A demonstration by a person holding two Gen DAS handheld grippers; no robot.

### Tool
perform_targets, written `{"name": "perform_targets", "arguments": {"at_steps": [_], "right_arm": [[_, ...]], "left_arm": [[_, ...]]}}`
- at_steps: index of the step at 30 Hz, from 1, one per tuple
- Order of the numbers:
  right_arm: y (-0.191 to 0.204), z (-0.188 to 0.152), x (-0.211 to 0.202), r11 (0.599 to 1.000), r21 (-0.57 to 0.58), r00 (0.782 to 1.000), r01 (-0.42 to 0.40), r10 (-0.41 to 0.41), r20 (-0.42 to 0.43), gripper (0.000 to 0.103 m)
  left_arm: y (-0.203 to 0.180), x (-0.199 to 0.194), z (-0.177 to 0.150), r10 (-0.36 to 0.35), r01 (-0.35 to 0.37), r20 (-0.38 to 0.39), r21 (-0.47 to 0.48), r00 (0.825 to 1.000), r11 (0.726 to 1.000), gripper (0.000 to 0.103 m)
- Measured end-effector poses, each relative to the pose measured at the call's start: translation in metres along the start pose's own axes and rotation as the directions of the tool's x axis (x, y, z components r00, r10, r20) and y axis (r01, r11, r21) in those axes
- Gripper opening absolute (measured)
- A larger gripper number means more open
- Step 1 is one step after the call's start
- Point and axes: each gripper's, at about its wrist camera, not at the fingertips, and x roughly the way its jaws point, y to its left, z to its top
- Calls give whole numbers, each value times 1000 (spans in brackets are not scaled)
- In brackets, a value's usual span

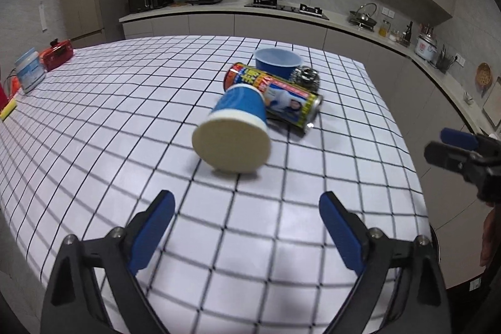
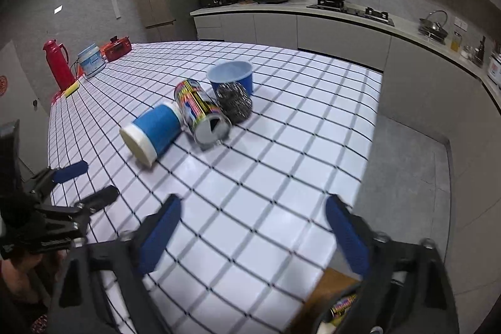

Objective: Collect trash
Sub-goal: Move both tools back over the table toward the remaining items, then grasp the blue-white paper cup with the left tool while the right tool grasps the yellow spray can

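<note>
Standing by the checkered table (image 1: pixel 94 146), here's what I can see. The trash is bunched up a bit past the middle of it. A blue paper cup (image 1: pixel 233 127) lies on its side, cream-coloured bottom facing the grippers, touching a printed can (image 1: pixel 281 96) that's also lying down. The can's label is busy, yellow and red with a picture of a person on it, and from the right wrist view its open end (image 2: pixel 213 127) looks pale inside with a dark gap; can't tell if anything's in there. Behind the can stands a blue bowl (image 2: pixel 231 77), upright, looks bare inside from what shows. A steel wool scrubber (image 2: pixel 235 104) sits right up against the bowl and the can.

Down at the bottom edge of the right view there's a brown paper bag (image 2: pixel 325 287) with some colourful packaging poking out.

Left gripper (image 1: pixel 247 208) has its jaws wide apart with nothing between them, hanging short of the cup. Right gripper (image 2: pixel 253 215) is the same: jaws apart, nothing in them, near the table edge.

Far corner has a red thermos (image 2: pixel 58 64), a white tub (image 2: pixel 90 60) and a small red pot (image 2: pixel 117 47).
</note>
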Motion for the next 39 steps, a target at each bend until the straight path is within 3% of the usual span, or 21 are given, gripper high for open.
{"name": "perform_targets", "arguments": {"at_steps": [7, 16, 19, 20, 29, 30, 34, 39], "right_arm": [[15, 37, 42, 999, 33, 1000, -27, 27, -7, 82], [25, 67, 92, 996, 76, 998, -49, 51, -27, 82], [24, 71, 101, 993, 107, 998, -51, 55, -30, 82], [24, 71, 103, 993, 108, 998, -52, 56, -31, 82], [42, 73, 138, 992, 100, 993, -73, 82, -86, 82], [42, 71, 142, 991, 106, 991, -81, 91, -94, 81], [59, 63, 148, 988, 85, 982, -130, 141, -126, 61], [81, 64, 152, 994, 30, 987, -106, 109, -118, 61]], "left_arm": [[6, 32, 26, -38, 39, -7, 34, 999, 999, 94], [23, 61, 46, -109, 109, -20, 10, 994, 994, 93], [34, 71, 49, -132, 132, -42, -10, 990, 991, 76], [39, 70, 49, -139, 139, -31, -21, 990, 990, 76], [98, 63, 48, -56, 55, -14, -88, 998, 995, 72], [105, 61, 47, -45, 43, -15, -92, 999, 995, 72], [134, 57, 44, 1, -3, -16, -116, 1000, 993, 72], [147, 58, 44, 6, -8, -20, -114, 1000, 993, 73]]}}
